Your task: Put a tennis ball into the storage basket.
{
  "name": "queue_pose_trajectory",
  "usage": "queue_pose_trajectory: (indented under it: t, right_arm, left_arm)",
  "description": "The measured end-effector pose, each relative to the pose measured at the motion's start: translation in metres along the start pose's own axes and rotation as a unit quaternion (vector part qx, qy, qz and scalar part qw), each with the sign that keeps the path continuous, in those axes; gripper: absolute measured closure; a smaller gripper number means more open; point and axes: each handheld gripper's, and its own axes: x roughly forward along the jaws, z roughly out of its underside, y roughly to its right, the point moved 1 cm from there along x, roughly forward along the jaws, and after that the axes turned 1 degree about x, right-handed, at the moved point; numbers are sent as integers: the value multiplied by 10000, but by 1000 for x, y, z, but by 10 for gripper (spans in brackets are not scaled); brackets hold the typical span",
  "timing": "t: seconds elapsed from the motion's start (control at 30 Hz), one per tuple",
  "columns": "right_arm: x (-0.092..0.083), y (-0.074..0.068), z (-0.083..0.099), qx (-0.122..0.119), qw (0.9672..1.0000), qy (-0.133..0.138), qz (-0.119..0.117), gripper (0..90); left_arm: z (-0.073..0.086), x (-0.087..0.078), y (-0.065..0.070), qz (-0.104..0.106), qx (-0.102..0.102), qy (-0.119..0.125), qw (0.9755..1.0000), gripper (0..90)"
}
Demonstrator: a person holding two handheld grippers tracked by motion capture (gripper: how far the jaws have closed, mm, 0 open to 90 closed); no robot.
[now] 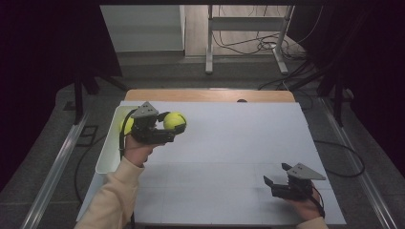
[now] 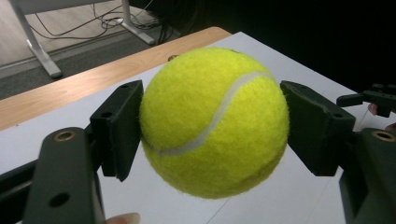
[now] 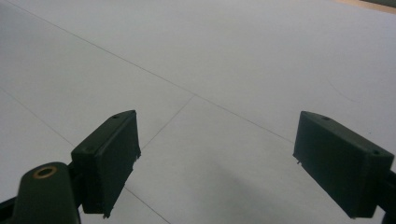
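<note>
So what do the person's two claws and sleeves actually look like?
Both the left claw and the right claw are black, each with two blocky rectangular jaws and a grey three-cornered plate on top. Brass-coloured rings sit in holes on the jaw arms. A black cable trails from each. The left arm wears a cream sleeve.

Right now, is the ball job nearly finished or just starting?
It looks mid-way. Done: the left gripper has clamped a tennis ball and holds it off the table, beside the white bin. Another yellow ball sits in the bin. The right gripper waits open over the white table. Left: setting the ball down somewhere.
</note>
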Motion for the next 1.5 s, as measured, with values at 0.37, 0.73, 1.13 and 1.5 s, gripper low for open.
queue_pose_trajectory:
  t: [0.37, 0.73, 1.13, 1.5]
  right_arm:
    - [0, 0, 0, 3, 10000, 5, 12, 148]
    - [0, 0, 0, 3, 10000, 4, 12, 148]
    - [0, 1, 0, 18, 10000, -15, 73, 148]
    - [0, 1, 0, 15, 10000, -21, 62, 148]
  left_arm:
    - [0, -7, -8, -124, -63, 41, 9999, 266]
    - [1, -15, -16, -260, -146, 71, 9995, 266]
    - [4, -25, -32, -487, -306, 123, 9983, 266]
    - [7, -30, -42, -613, -382, 131, 9973, 266]
